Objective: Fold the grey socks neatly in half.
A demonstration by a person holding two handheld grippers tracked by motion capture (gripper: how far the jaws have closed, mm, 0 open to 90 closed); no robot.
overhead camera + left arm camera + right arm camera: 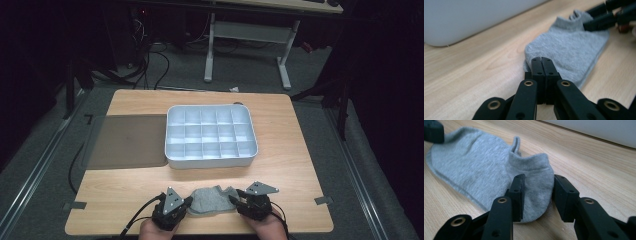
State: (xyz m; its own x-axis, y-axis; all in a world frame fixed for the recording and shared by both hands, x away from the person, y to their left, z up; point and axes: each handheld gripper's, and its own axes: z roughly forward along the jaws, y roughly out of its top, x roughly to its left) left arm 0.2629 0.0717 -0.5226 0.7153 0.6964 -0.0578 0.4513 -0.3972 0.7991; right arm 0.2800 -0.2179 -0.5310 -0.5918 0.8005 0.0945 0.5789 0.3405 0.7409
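- My left tool (541,65) is pinched shut on the grey sock's (212,200) toe edge.
- My right tool (537,195) is spread w/ the sock's heel between, jaws apart from it.
- White divider tray (170,145) sits well beyond on the table (280,170); dark mat (127,142) just left of it.

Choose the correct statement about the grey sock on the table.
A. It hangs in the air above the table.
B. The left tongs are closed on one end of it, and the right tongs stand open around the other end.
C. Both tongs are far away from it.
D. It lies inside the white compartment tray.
B: the left tongs are shut on one end of the grey sock, while the right tongs stand open around the other end on the table.
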